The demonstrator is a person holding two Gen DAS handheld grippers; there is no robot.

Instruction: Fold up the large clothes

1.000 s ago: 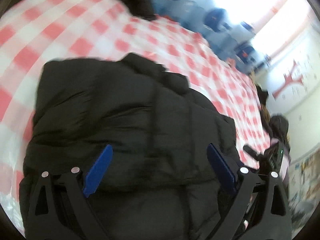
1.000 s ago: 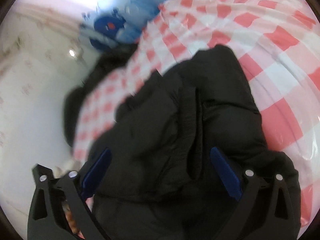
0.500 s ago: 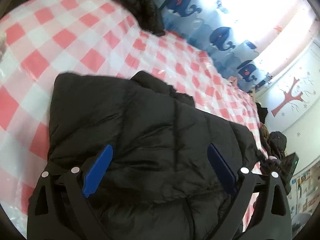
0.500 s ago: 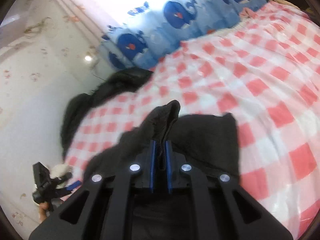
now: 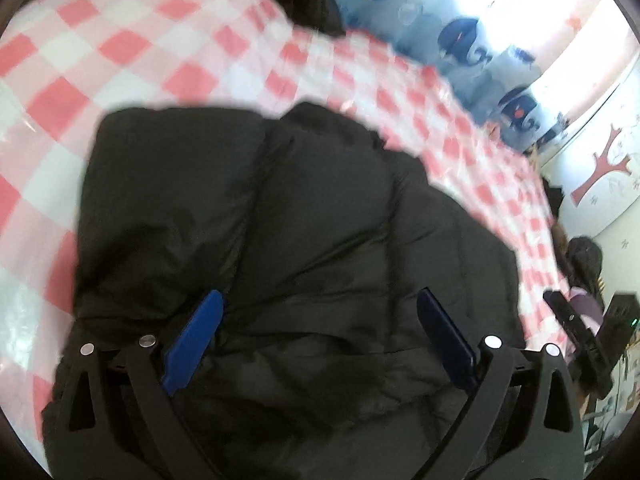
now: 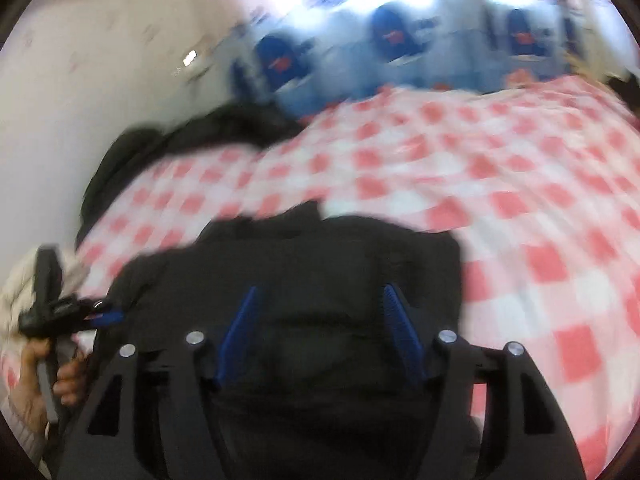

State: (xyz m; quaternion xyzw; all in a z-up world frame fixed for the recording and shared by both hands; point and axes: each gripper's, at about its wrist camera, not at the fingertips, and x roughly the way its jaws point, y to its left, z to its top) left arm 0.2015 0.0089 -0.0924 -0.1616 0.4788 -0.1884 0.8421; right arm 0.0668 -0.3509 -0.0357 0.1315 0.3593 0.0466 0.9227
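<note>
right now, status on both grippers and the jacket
Left gripper open, over the black jacket. Right gripper opening, nothing pinched, jacket below. Jacket bundled on checked cloth. Second dark garment at far edge, clear.

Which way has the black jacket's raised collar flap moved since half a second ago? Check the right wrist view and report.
Yes. The right tongs are opening with nothing pinched, and the collar flap now lies low on the black jacket against the checked cloth instead of standing up.
</note>
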